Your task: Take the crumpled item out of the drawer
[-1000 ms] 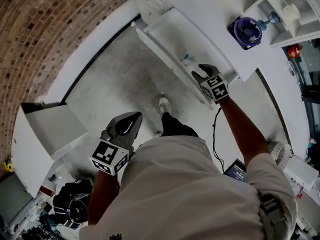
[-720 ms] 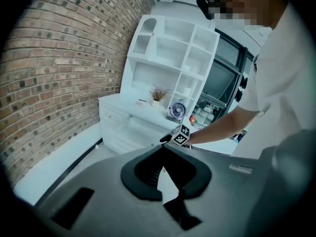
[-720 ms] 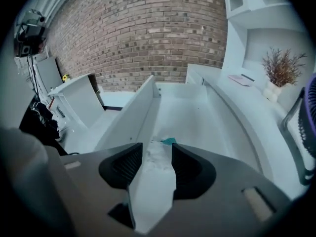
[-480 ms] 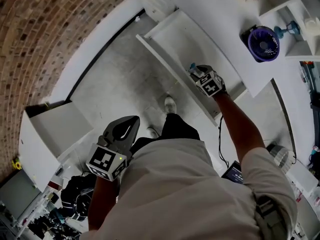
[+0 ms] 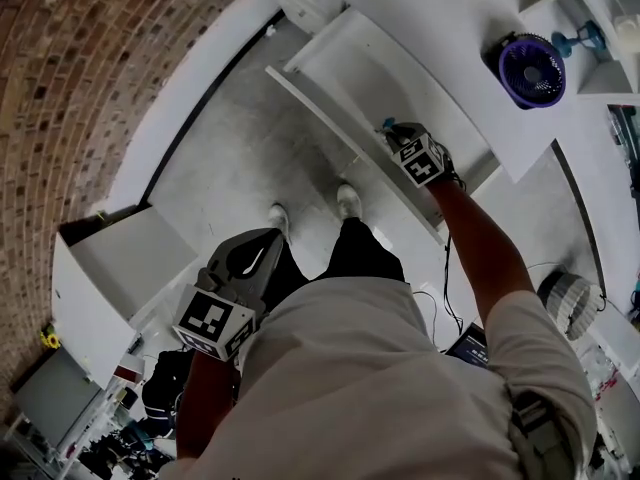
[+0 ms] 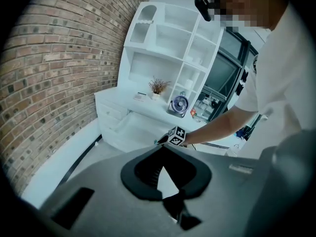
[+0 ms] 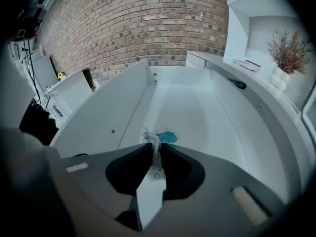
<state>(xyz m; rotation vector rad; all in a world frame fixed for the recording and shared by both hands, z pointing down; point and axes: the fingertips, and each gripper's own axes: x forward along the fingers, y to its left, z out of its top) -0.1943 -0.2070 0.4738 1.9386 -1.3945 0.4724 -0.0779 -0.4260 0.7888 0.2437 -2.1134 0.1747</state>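
Two grippers in play, one working and one idle. Nearest you, your left gripper hangs by your left hip above the grey floor, pointing forward and down; its own view shows the jaws together and nothing between them. Your shoes stand just short of the open white drawer. Your right arm reaches out and down, and the right gripper sits inside the drawer, close to its near front wall. In the right gripper view the jaws have just been closing and now pinch the crumpled item: a thin, clear, wrinkled thing with a teal patch at its far end. The clear part runs up between the jaw tips; the teal end lies just past them, low over the drawer's bare white bottom; whether it touches the bottom you cannot tell. So the item is in the drawer, in your right gripper's grip, nearer the front wall than the back. Beyond the drawer a white counter carries a purple fan to your right. Farther back, white shelves hold a vase of dried stems. A brick wall closes the far side.
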